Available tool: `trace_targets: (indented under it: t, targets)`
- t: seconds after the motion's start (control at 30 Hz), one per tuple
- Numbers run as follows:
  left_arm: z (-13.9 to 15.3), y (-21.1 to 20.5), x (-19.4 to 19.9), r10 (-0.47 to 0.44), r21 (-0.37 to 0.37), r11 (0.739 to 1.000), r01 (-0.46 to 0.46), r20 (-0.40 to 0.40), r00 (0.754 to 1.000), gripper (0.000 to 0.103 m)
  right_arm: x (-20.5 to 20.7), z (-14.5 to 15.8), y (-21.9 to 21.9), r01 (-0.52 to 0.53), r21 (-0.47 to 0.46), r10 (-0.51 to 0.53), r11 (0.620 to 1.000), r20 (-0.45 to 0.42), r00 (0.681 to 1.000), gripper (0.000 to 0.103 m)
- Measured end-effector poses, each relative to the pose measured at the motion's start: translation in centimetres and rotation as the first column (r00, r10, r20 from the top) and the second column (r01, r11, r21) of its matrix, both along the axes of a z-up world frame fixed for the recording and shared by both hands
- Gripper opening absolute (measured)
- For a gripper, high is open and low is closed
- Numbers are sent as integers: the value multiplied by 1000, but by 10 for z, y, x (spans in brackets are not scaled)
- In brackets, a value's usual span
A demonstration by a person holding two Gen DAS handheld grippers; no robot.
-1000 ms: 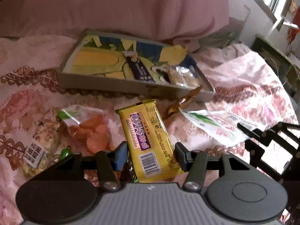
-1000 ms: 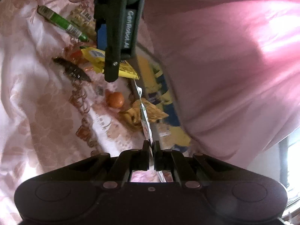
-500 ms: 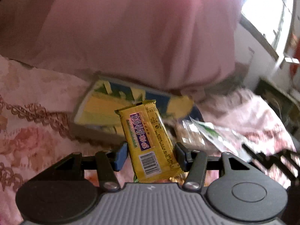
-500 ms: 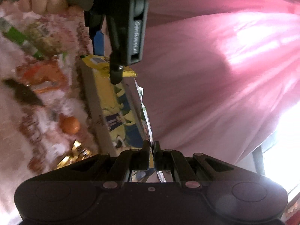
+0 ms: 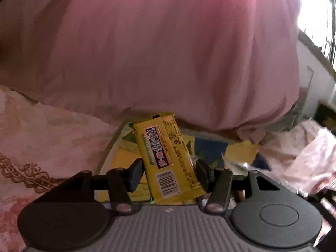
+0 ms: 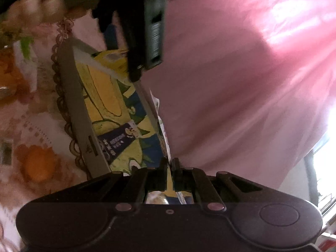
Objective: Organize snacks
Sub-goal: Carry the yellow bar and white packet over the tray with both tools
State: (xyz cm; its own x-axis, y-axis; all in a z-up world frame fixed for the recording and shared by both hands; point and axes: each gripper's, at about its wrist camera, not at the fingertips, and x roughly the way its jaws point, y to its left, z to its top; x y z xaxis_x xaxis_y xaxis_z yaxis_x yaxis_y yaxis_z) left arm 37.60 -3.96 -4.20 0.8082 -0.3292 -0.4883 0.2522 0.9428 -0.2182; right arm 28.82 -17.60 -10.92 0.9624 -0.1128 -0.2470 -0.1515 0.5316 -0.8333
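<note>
My left gripper (image 5: pixel 169 172) is shut on a yellow snack bar (image 5: pixel 166 147) with a purple label and a barcode, gripping it across its width. It hangs over the left end of the shallow grey tray (image 5: pixel 109 147), whose floor carries a yellow and blue cartoon print. My right gripper (image 6: pixel 170 163) is shut on a thin white and green packet (image 6: pixel 162 124), seen edge-on above the tray's far wall. In the right wrist view the tray (image 6: pixel 79 109) runs diagonally, with a dark blue packet (image 6: pixel 117 142) lying inside. The left gripper (image 6: pixel 145 31) and the hand (image 6: pixel 35 6) holding it fill the top.
A big pink pillow (image 5: pixel 168 52) rises right behind the tray. The floral bedsheet (image 5: pixel 52 130) spreads out to the left. Loose snacks lie on the sheet beside the tray, among them an orange one (image 6: pixel 40 166). A bright window (image 5: pixel 319 10) is at the right.
Both grippers have carried their packets away from the loose snacks on the sheet and now hang over the tray, close to the pink pillow. Neither grip has changed.
</note>
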Motion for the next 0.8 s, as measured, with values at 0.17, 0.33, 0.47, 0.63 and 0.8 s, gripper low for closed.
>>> trace_targets:
  t: [0.17,0.33,0.47,0.63,0.8]
  targets:
    - [-24,-7,10,-29,48,998,31,-43,999,59,18,-6,9,12,3,-12,1000,-59,998,5]
    - [-39,-9,22,-28,41,999,33,-118,993,59,26,-3,10,37,21,-34,999,-102,994,8]
    - [-44,-8,25,-27,43,999,33,-137,990,59,35,-5,11,53,25,-49,998,-143,988,24]
    - [-45,-10,24,-35,75,996,46,-144,989,57,36,-2,15,47,9,-45,999,-163,986,45]
    - [-42,-11,24,-47,74,996,58,-136,990,62,29,2,19,44,0,-43,999,-164,986,67]
